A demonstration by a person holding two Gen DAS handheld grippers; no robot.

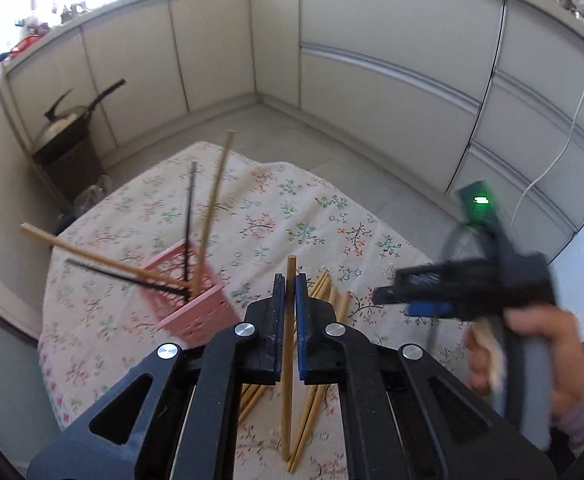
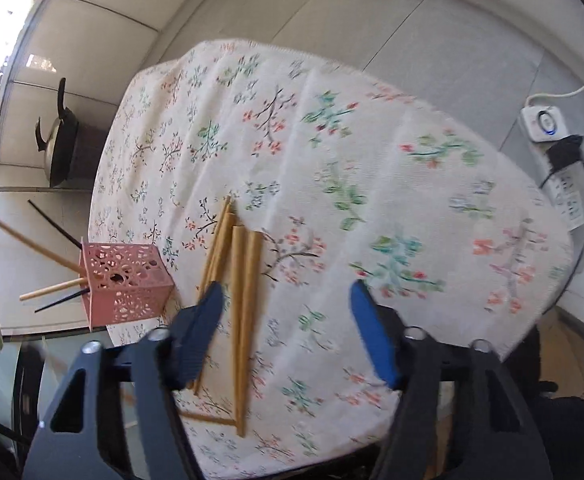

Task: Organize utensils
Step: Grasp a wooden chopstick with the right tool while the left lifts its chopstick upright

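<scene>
1. Left gripper point(image 1: 290, 312): jaws closed on one wooden chopstick point(image 1: 289, 344), which stands upright between the blue pads and sticks out above and below them.
2. Right gripper point(image 2: 287, 308): jaws partly apart, nothing between them. It hangs over the cloth, its left finger over the loose chopsticks. In the left view a hand point(image 1: 532, 356) holds it at the right edge (blurred).
3. Loose chopsticks point(image 2: 240, 300): a small bundle of wooden ones lying flat on the cloth, roughly parallel, just beside the holder; one lies crosswise at their near ends. The exact count cannot be told.
4. Holder point(image 2: 125, 284): pink, square, with cut-out walls, standing near the table's edge. It holds wooden and black chopsticks (at least two of each), leaning outward at different angles.
5. Tablecloth point(image 2: 332, 140): cream with a floral print, covering a rounded table.
6. Cabinets point(image 1: 372, 60): pale doors running along the wall behind the table.
7. Wok point(image 1: 67, 124): dark, with a long handle, set on a low stand in the corner (well apart from the table).
8. Power strip point(image 2: 548, 128): white, on the floor to the right, with a white cable.
</scene>
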